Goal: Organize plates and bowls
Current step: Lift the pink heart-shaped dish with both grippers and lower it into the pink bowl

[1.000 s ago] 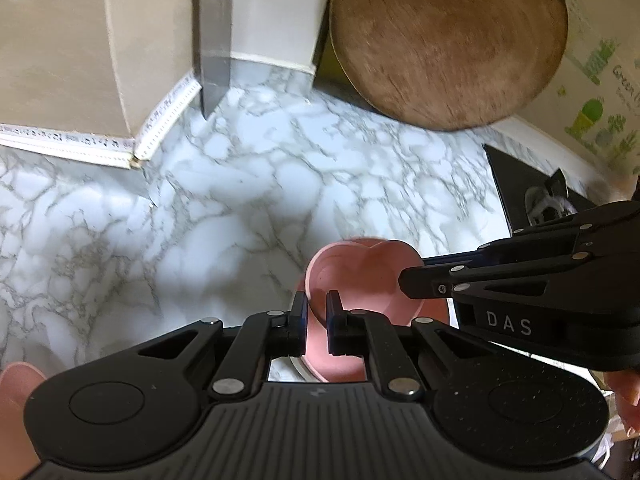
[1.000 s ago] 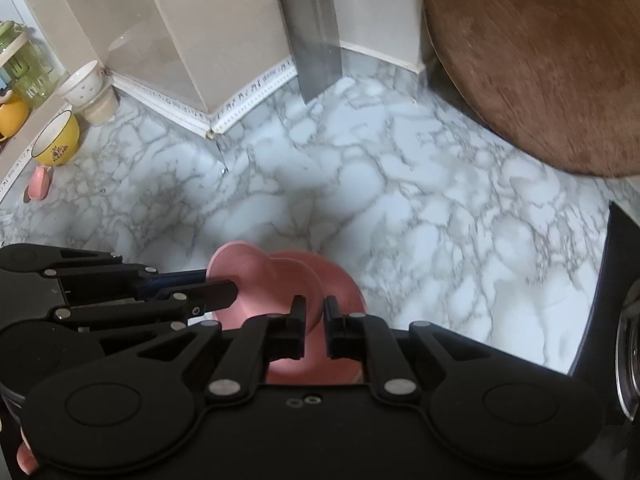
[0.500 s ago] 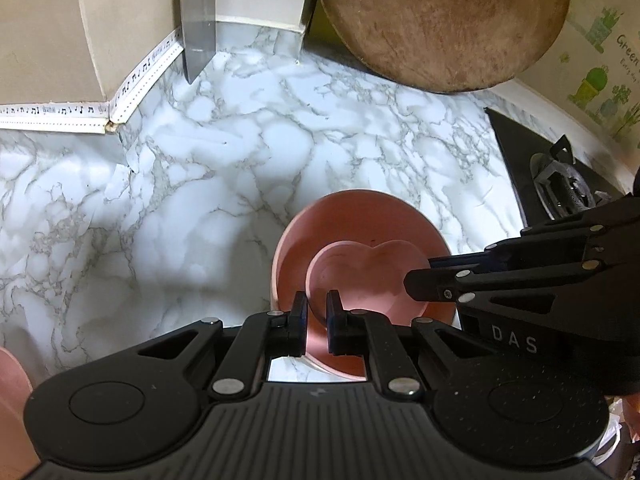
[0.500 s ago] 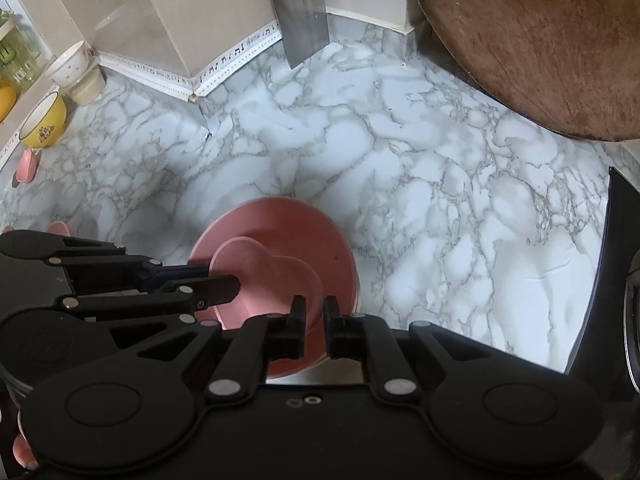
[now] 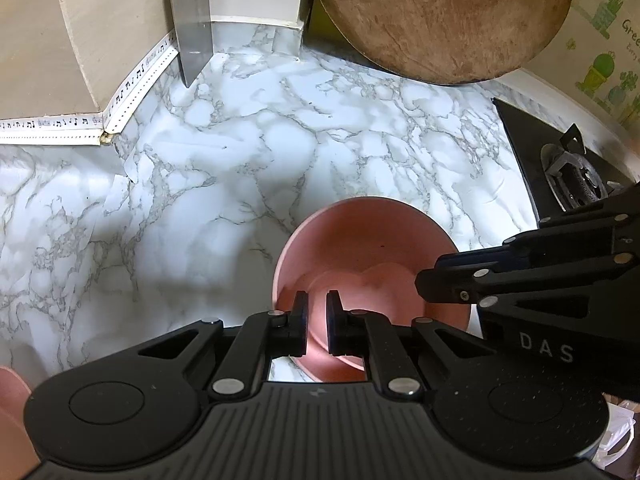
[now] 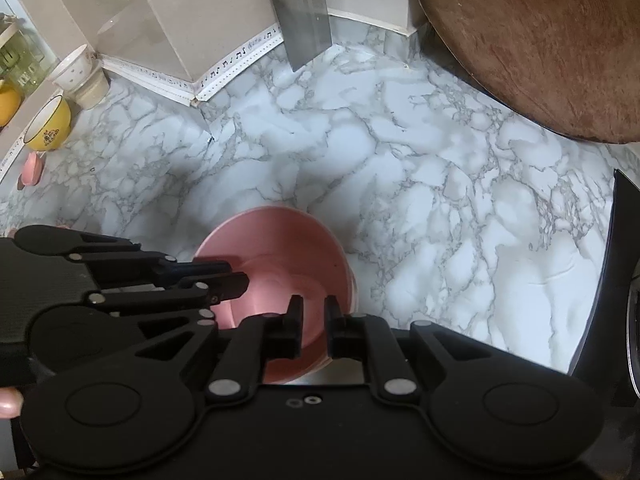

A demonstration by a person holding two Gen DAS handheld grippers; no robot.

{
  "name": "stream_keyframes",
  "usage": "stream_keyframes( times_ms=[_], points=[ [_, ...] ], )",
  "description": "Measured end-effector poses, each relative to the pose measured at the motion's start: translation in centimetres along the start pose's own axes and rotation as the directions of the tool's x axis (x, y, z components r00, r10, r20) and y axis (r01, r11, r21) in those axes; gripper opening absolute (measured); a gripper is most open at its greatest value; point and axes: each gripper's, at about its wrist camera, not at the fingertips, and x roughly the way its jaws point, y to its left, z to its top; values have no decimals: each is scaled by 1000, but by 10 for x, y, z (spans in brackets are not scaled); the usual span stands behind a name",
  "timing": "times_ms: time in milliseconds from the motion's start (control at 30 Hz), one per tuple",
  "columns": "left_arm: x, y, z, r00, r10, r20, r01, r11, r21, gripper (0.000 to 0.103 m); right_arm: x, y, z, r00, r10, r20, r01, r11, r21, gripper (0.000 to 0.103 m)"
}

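A pink round bowl [image 5: 360, 236] stands on the marble counter [image 5: 240, 160], also shown in the right wrist view [image 6: 280, 240]. A pink heart-shaped dish [image 5: 376, 292] sits inside it. My left gripper [image 5: 317, 312] is shut on the dish's near left rim. My right gripper [image 6: 313, 312] is shut on the near right rim; its arm shows in the left wrist view [image 5: 520, 280]. The left gripper's fingers [image 6: 216, 280] reach in from the left in the right wrist view.
A round wooden board [image 5: 440, 16] leans on the back wall. A steel cleaver [image 5: 192, 20] hangs there. A gas stove [image 5: 568, 176] is at right. A yellow bowl [image 6: 48, 128], white cups [image 6: 80, 76] and a small pink dish [image 6: 31, 168] stand far left.
Both grippers have lowered the heart-shaped dish into the round pink bowl, which came fully into view; the dish now rests lower inside it.
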Motion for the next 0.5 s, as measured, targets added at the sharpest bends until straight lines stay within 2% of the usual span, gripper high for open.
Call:
stream_keyframes(
  times_ms=[267, 500],
  points=[
    [-13, 2, -1, 999, -28, 45, 27, 1000, 3, 8, -10, 2, -4, 999, 26, 37, -25, 1000, -17, 10],
    [-33, 5, -4, 994, -24, 107, 24, 1000, 4, 9, -29, 12, -13, 993, 38, 114, -31, 998, -61, 11]
  ],
)
